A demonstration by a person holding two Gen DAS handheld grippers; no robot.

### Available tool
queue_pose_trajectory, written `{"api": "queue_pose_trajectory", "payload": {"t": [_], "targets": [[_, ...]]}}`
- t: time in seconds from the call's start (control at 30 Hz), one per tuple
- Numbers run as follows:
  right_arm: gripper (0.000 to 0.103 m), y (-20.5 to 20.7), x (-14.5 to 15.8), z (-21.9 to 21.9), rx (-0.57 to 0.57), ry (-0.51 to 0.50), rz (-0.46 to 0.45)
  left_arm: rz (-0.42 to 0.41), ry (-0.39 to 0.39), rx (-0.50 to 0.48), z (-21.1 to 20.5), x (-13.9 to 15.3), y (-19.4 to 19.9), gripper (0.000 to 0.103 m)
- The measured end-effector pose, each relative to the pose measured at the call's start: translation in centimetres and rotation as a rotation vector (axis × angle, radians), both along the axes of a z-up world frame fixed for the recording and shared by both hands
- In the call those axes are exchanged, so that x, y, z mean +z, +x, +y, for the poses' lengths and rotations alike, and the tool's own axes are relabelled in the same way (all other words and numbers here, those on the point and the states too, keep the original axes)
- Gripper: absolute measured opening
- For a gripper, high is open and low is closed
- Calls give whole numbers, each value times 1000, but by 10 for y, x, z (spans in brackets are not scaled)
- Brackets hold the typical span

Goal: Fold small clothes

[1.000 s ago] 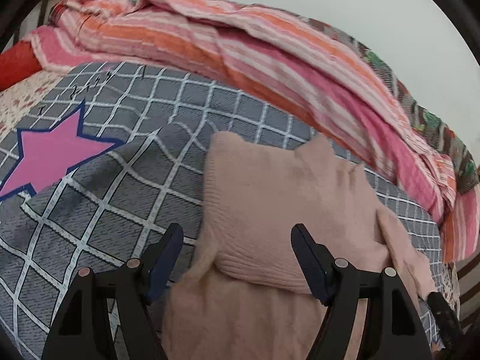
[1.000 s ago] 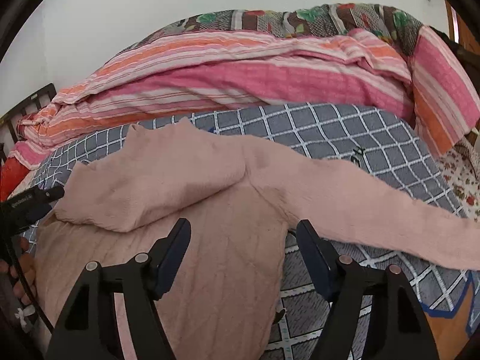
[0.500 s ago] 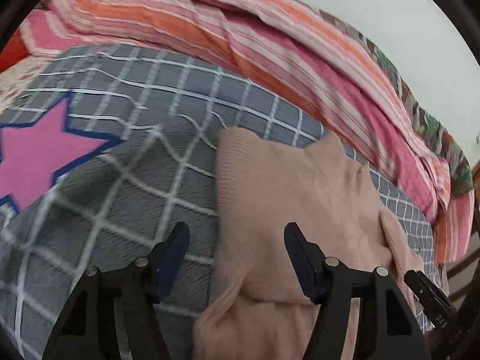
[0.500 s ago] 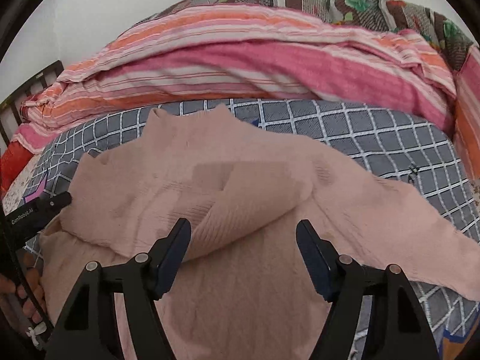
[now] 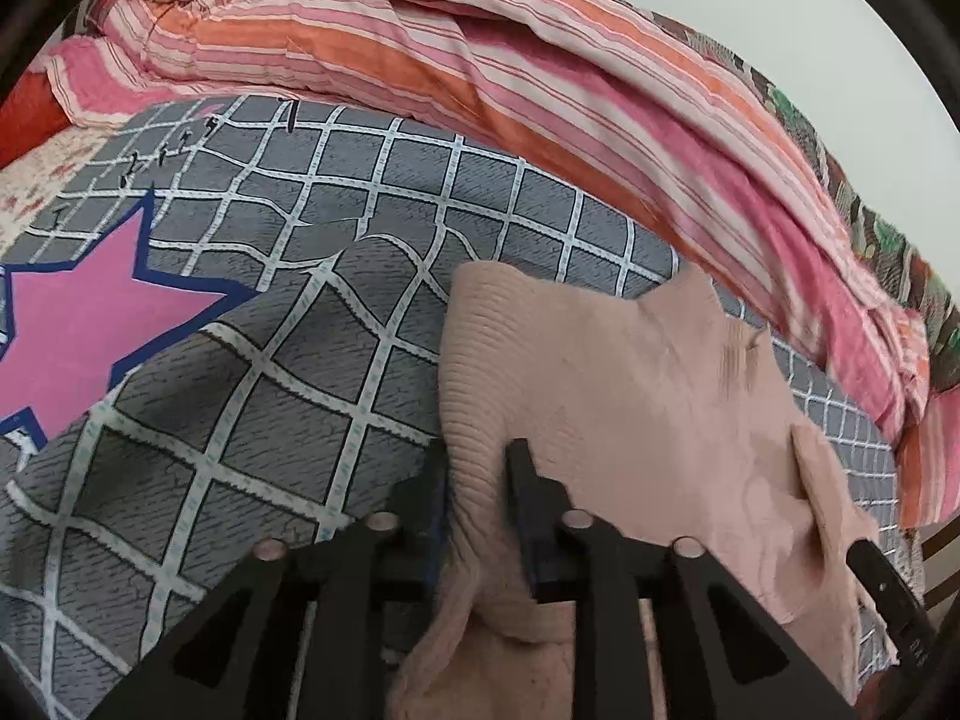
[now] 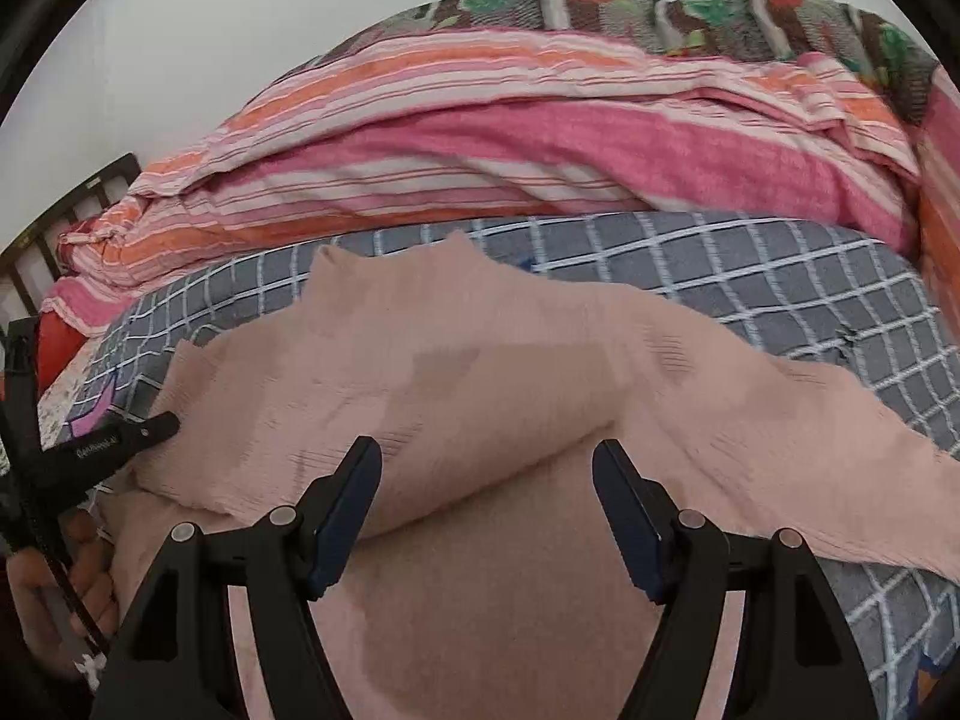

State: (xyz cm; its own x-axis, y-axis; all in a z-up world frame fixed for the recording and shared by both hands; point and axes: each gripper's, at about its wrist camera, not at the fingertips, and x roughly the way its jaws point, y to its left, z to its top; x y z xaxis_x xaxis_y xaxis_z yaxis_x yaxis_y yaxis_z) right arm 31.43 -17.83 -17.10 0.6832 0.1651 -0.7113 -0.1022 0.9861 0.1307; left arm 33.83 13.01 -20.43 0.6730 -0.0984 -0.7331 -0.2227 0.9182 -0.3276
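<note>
two grippers (image 5: 477,480) (image 6: 486,480) — one pink sweater (image 5: 612,396)

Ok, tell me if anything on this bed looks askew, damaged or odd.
Nothing looks damaged. The pink sweater lies unevenly: one sleeve trails out flat across the grey checked cover, unfolded. The left gripper is closing on the sweater's edge. The striped blanket behind is bunched up.

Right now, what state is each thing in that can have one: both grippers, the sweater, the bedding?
left gripper: jaws closing on the sweater's edge
right gripper: open, over the sweater, holding nothing
pink sweater: partly folded, one sleeve stretched out
striped quilt: bunched up behind
checked cover: spread, wrinkled
</note>
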Motion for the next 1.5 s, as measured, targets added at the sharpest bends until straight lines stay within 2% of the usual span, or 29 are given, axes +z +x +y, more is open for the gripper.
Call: {"api": "queue_pose_trajectory", "payload": {"t": [0.07, 0.17, 0.23, 0.37, 0.5, 0.63, 0.7, 0.8, 0.87, 0.9, 0.93, 1.0, 1.07, 1.13, 1.2, 1.27, 1.33, 1.4, 1.5], "targets": [[72, 12, -12, 6, -8, -24, 45, 1, 21, 4, -2, 1, -2, 35], [70, 24, -32, 8, -41, -63, 124, 6, 51, 2, -4, 2, -4, 40], [62, 18, -28, 2, -67, -47, 105, 10, 69, -1, -6, 1, -3, 40], [63, -2, -10, -19, -115, -69, 42, 10, 94, -3, -9, 1, -4, 43], [65, -10, -11, -55, -135, 55, 77, 9, 108, -4, -11, 1, -5, 45], [65, -11, -14, -80, -187, 59, 102, 8, 115, -5, -12, 1, -5, 47], [65, -12, -14, -90, -178, 109, 103, 8, 116, -6, -12, 0, -5, 48], [61, -11, -17, -95, -168, 125, 104, 9, 129, -19, -15, 0, -4, 53], [53, -10, -18, -96, -174, 125, 96, 10, 135, -24, -16, 0, -3, 54], [43, -10, -17, -96, -172, 122, 91, 10, 135, -24, -16, 0, -3, 54], [25, -8, -17, -94, -154, 115, 85, 10, 133, -24, -16, 0, -3, 54], [8, -2, -17, -92, -122, 113, 82, 0, 123, -17, -15, 0, -2, 52], [6, -1, -13, -91, -92, 133, 47, -6, 100, -6, -10, 0, -2, 23], [6, -2, -3, -91, -53, 158, -5, -21, 48, -10, -5, 0, -2, 22], [6, -3, -1, -90, -54, 131, -19, -32, 19, -4, 0, 0, -4, 20], [6, 0, -8, -90, -84, 69, 22, -30, 33, 3, -2, 1, -5, 20], [7, 7, -23, -92, -111, 35, 105, -25, 64, 2, -7, 2, -5, 23], [7, 8, -24, -95, -109, 53, 112, -10, 101, 3, -11, 3, -5, 24], [19, 0, -16, -99, -110, 51, 84, -3, 128, -3, -15, 7, -11, 28]]}}
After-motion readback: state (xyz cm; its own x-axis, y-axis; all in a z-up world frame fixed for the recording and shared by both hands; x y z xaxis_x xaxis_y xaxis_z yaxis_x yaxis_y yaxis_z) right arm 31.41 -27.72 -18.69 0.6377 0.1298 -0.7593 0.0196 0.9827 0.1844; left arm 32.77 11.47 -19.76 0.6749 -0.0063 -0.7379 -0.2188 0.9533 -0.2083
